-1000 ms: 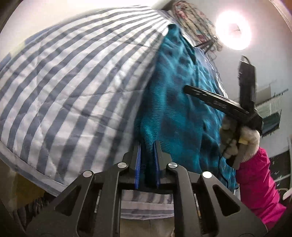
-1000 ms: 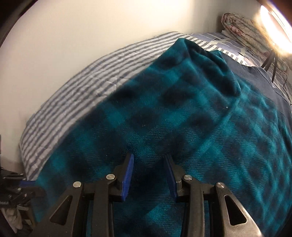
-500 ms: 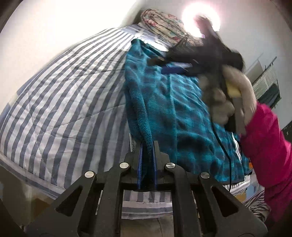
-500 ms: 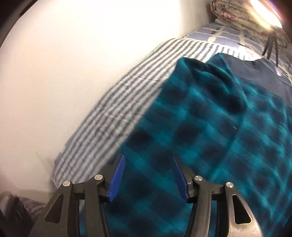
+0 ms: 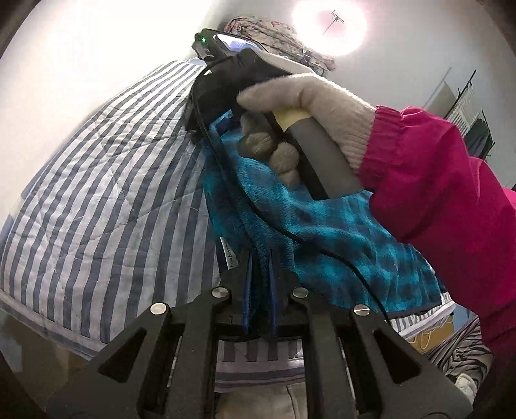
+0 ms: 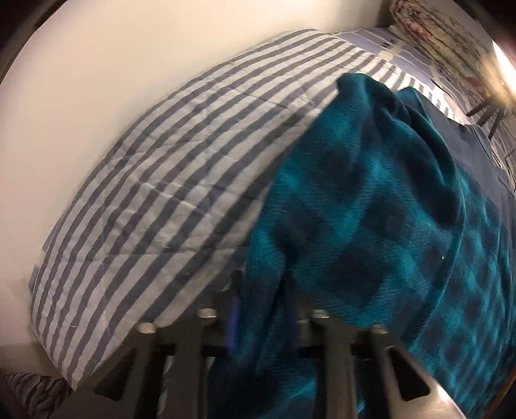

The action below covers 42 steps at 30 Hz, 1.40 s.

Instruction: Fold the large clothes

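Observation:
A teal and dark checked fleece garment [image 5: 322, 245] lies on a bed with a blue-and-white striped quilt [image 5: 106, 199]. My left gripper [image 5: 259, 274] is shut on the garment's near edge, by a white label [image 5: 229, 258]. In the right wrist view the same garment [image 6: 371, 209] is bunched up and lifted along its left edge. My right gripper [image 6: 261, 299] is closing, with a fold of that edge pinched between its blue pads. In the left wrist view a gloved hand [image 5: 309, 106] with a pink sleeve holds the right gripper's handle over the garment's far end.
A white wall runs along the far side of the striped quilt [image 6: 161, 180]. A floral bundle [image 6: 435, 35] lies at the head of the bed. A dark navy cloth [image 6: 477, 154] lies under the garment's right part. A bright lamp [image 5: 329, 29] glares above.
The right gripper opened wider, moved to the garment's left edge near the stripes and closed on a fold. The left gripper rolled and rose a little, still gripping the near edge.

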Each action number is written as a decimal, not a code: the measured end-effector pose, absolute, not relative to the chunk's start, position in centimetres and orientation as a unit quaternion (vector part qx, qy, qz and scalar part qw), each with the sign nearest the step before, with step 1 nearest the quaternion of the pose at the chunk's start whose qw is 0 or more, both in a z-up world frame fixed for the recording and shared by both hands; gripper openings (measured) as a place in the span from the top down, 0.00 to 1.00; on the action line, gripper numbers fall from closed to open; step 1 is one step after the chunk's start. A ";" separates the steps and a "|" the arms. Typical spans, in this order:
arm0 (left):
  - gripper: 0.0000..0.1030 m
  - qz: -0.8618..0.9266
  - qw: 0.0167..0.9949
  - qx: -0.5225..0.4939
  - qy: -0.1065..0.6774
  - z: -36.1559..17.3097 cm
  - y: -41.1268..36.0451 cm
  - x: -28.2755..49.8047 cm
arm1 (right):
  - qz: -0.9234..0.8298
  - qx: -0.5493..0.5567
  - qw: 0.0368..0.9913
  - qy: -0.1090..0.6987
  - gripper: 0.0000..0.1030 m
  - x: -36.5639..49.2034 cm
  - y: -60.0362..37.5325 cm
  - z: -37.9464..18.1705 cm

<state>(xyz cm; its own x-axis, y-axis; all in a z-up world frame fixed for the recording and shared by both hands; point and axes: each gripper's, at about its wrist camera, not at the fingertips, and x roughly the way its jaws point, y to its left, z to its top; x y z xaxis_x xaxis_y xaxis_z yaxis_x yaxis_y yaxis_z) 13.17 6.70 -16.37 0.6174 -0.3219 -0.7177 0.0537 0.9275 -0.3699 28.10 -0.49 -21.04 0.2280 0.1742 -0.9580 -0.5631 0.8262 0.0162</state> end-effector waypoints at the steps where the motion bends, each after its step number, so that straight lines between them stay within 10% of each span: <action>1: 0.94 -0.106 0.886 -0.155 0.424 -16.3 6.3 13.2 | 0.245 -0.157 0.767 0.572 0.92 28.3 -1.1 -20.9; 20: 0.94 -0.181 0.900 0.002 0.397 -13.2 -7.3 13.2 | 0.302 0.261 0.787 0.470 0.94 28.5 -24.9 -18.5; 42: 0.94 -0.220 0.874 0.037 0.431 -16.2 -11.2 13.2 | 0.197 0.211 0.835 0.468 0.94 25.1 -26.2 -21.1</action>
<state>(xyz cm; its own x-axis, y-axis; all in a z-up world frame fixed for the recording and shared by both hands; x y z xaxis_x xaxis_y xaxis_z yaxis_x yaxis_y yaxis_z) 13.18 -11.20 -16.16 0.5311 -0.3528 -0.7704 0.4162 0.9006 -0.1254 25.06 -26.19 -21.08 0.4834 0.5273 -0.6988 -0.1315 0.8329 0.5375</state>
